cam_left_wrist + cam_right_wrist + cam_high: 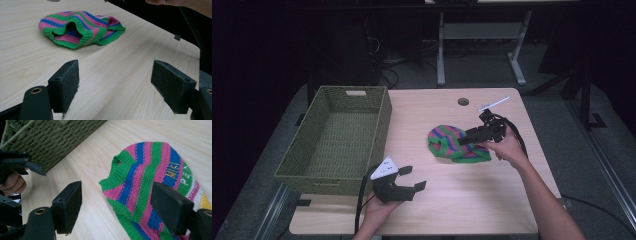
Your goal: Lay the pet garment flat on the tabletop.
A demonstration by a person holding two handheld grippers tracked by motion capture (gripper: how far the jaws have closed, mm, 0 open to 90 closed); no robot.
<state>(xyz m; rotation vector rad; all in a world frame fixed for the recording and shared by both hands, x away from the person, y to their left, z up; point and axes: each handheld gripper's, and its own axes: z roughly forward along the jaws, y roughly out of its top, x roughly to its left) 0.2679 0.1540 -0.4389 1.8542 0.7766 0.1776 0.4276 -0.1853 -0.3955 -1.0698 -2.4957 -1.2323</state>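
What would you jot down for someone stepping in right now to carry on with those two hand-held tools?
Left tool: open, holding nothing, low over the table's near edge beside the basket.
Right tool: open, holding nothing, poised over the striped knitted garment.
Garment: lies crumpled on the table, right of the green woven basket, apart from it.
Done: nothing gripped so far.
Left: probably grip the garment with the right tool and move it, perhaps into the basket, which looks empty.
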